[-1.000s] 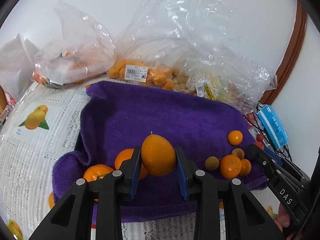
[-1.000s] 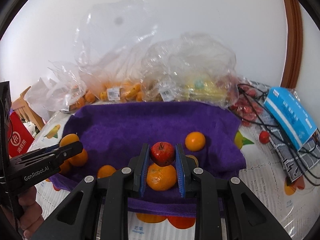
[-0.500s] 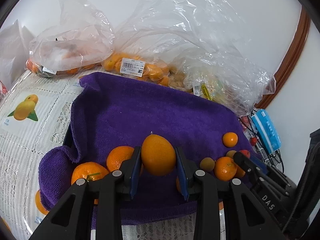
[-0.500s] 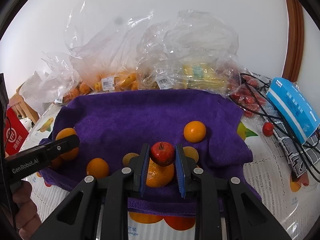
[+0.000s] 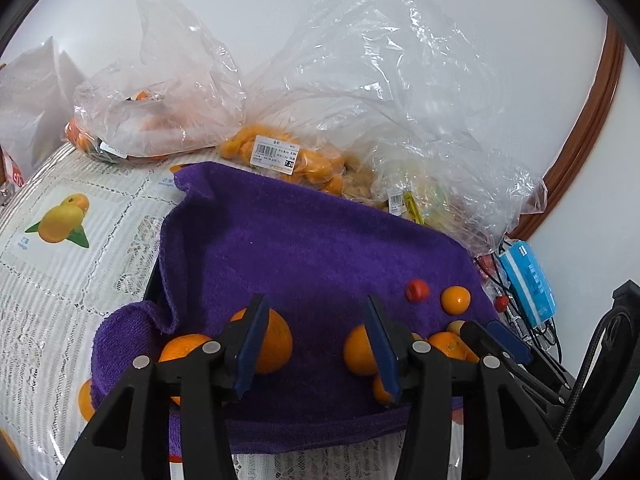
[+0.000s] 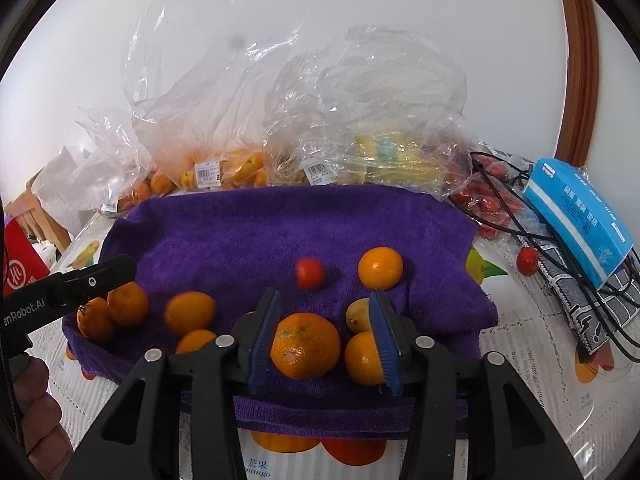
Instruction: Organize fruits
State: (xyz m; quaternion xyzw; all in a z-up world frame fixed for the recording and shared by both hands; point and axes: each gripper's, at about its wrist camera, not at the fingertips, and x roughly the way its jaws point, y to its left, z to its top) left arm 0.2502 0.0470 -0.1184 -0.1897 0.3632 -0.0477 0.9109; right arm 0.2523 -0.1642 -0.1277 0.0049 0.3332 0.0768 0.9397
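A purple towel (image 5: 304,240) carries loose oranges and small fruits. My left gripper (image 5: 318,334) hangs over its near edge, jaws opening, with only towel between them. One orange (image 5: 276,340) lies behind its left finger and another (image 5: 358,350) beside its right finger. My right gripper (image 6: 324,330) is also opening. Below its gap a big mandarin (image 6: 306,346) lies on the towel (image 6: 260,232), and the pads do not touch it. A small red fruit (image 6: 309,273) lies further out, beside an orange (image 6: 380,267). A blurred orange (image 6: 190,312) sits left of it.
Clear plastic bags of fruit (image 5: 296,160) line the wall behind the towel. A blue box (image 6: 576,216), black cables (image 6: 560,248) and loose red fruits lie at the right. A person's hand (image 6: 38,408) holds the left gripper at the left edge.
Both grippers have opened. The left let go of its orange and the right let go of the small red fruit, which now lies on the towel further out.
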